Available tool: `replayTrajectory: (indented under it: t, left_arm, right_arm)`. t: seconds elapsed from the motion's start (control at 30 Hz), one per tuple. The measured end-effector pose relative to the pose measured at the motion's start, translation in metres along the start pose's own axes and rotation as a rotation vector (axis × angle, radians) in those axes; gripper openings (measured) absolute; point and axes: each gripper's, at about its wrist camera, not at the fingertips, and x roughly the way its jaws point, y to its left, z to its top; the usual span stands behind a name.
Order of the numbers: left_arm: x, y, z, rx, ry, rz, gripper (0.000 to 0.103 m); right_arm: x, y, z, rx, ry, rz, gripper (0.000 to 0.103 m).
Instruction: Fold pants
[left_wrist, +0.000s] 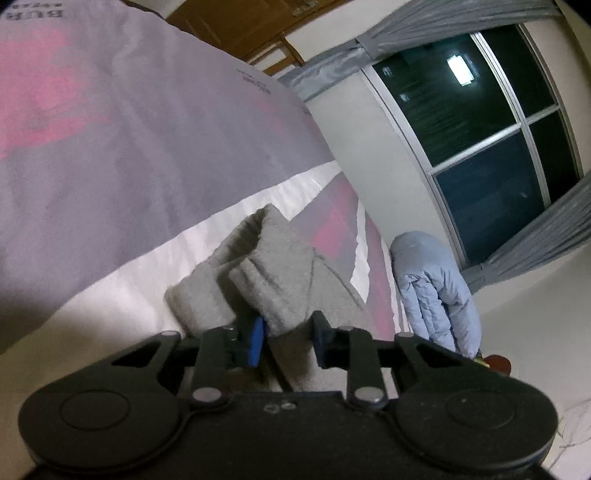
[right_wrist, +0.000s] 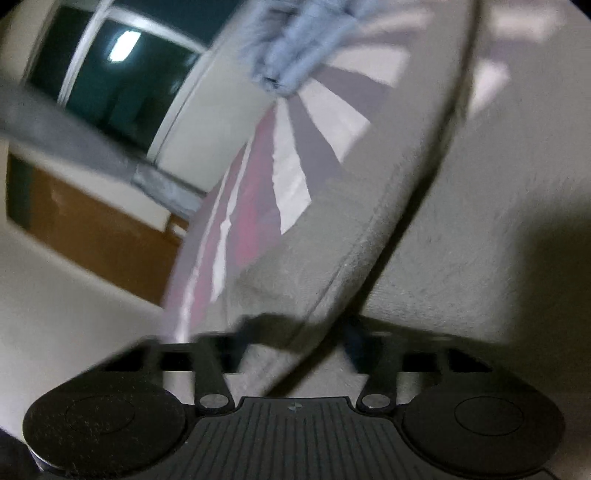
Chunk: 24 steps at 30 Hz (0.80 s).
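The grey fleece pants (left_wrist: 273, 273) lie bunched on the bed, one rolled cuff end pointing away from me. In the left wrist view, my left gripper (left_wrist: 288, 341) is shut on a fold of that cloth, its blue pad (left_wrist: 256, 339) pressed against the fabric. The right wrist view is blurred. There, the pants (right_wrist: 332, 240) spread wide, with a long hem edge running diagonally down to my right gripper (right_wrist: 295, 339). This gripper is shut on that edge, and the cloth hides its fingertips in part.
A grey, pink and white sheet (left_wrist: 110, 147) covers the bed. A light blue puffy jacket (left_wrist: 432, 288) (right_wrist: 291, 48) lies at the bed's far end. A dark window (left_wrist: 480, 129) with grey curtains and a wooden cabinet (left_wrist: 236, 26) stand beyond.
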Motion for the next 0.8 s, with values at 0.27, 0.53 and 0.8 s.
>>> replayTrajectory:
  t: [0.27,0.53,0.8]
  left_arm:
    - [0.006,-0.067,0.064,0.155,-0.012,-0.126,0.012]
    - [-0.017,0.015,0.018,0.091,0.116,0.045,0.012]
    - [-0.038,0.017,0.01,0.087,0.027,0.06,0.031]
  right_arm:
    - [-0.069,0.084,0.01,-0.337,-0.162,0.207,0.005]
    - [-0.057,0.002,-0.081,-0.416,0.083,-0.013,0.006]
    - [-0.069,0.006,-0.074,-0.414,0.038,0.004,0.017]
